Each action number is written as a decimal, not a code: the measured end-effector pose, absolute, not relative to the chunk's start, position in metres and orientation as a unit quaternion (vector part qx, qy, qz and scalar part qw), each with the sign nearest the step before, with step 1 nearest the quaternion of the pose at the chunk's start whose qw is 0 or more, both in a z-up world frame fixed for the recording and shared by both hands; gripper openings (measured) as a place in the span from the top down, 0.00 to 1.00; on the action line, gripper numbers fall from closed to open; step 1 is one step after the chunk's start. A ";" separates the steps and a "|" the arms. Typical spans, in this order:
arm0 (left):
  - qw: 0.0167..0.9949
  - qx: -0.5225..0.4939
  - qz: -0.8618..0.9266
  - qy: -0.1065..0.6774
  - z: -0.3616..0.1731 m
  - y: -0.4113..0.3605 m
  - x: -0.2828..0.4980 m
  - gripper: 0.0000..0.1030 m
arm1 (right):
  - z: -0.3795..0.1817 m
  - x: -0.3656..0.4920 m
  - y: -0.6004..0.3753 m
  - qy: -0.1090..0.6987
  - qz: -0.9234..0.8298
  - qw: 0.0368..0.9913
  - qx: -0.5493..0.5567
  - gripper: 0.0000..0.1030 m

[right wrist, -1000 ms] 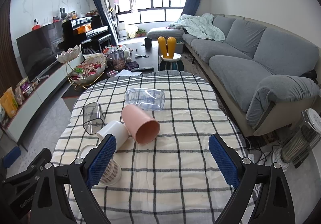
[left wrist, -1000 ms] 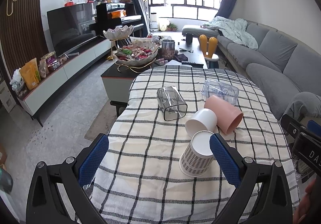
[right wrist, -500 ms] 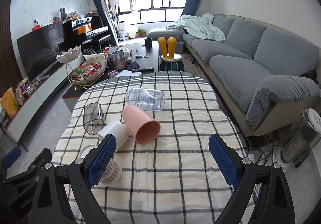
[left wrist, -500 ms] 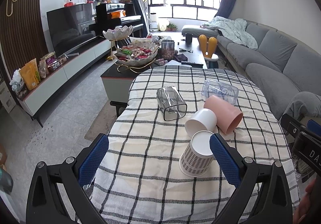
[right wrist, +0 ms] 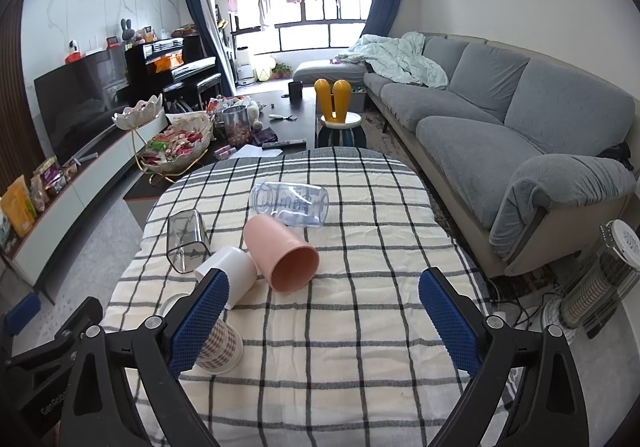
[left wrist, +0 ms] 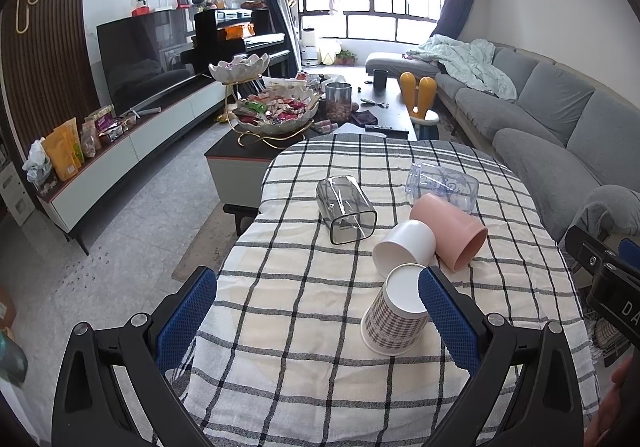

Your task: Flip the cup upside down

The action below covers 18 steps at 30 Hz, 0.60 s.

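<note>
Nothing has shifted between the earlier frames and this one: both grippers hang where they were, and the cups lie as before. Spread wide and holding nothing, the left gripper (left wrist: 318,317) hovers over the near end of the checked tablecloth (left wrist: 304,311), its right pad just beside the plaid paper cup (left wrist: 394,311), which already stands mouth down. The right gripper (right wrist: 324,317) is likewise spread and empty, with bare cloth between its fingers.

Further out, four cups lie on their sides: a white cup (left wrist: 404,253) touching the pink cup (right wrist: 282,257), a smoky square glass (left wrist: 346,209) to the left, and a clear printed cup (right wrist: 290,203) beyond. Which one is next cannot be told; the white or pink cup looks nearest.

To do the step well, the chosen gripper should probably approach across the cup's body, close on the wall near its middle, lift clear of its neighbour, then rotate until the rim faces down before setting it on open cloth. Nudging the touching cup could send it rolling.
</note>
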<state>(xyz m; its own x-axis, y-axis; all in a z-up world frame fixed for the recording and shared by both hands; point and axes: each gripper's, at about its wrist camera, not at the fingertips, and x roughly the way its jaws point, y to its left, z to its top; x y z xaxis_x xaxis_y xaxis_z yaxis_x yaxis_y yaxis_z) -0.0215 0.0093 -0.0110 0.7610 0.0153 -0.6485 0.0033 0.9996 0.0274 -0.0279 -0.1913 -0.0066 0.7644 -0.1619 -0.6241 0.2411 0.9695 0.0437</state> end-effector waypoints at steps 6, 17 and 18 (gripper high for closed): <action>0.939 0.013 0.004 0.344 -0.010 0.010 -0.022 0.00 | -0.002 -0.029 -0.191 0.321 -0.108 0.939 0.059 0.03; 0.936 0.012 0.005 0.351 -0.012 0.012 -0.020 0.00 | -0.002 -0.029 -0.191 0.321 -0.109 0.939 0.059 0.03; 0.936 0.011 0.005 0.351 -0.012 0.013 -0.020 0.00 | -0.003 -0.030 -0.191 0.321 -0.108 0.939 0.059 0.03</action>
